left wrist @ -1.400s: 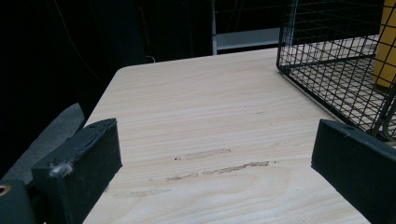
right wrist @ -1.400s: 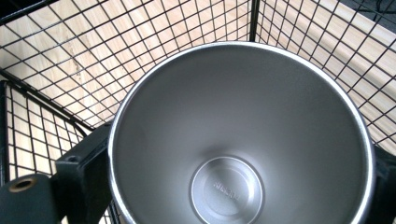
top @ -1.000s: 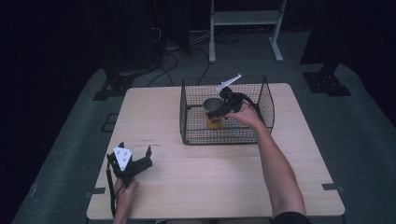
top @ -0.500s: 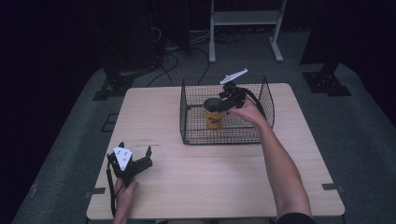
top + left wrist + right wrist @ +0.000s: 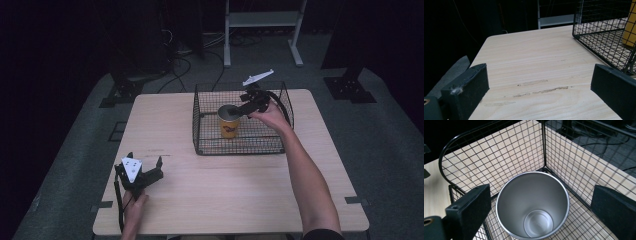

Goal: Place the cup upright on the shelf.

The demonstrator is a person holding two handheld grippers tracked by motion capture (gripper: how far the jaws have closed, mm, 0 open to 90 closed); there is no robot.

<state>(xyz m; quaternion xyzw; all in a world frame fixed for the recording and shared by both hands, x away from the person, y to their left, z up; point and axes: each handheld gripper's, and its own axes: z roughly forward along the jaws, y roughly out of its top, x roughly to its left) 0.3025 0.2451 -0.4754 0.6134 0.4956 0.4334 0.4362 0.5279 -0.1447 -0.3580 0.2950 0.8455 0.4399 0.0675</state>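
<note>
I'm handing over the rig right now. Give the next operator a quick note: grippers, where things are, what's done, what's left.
Right gripper: open, jaws either side of the cup's rim, above it, gripping nothing.
Left gripper: open, idle on the table near its front left corner.
Yellow cup: upright and empty, inside the wire basket.
Done: cup stands in the basket, not gripped.
Left: probably just lifting the right gripper out of the basket.
</note>
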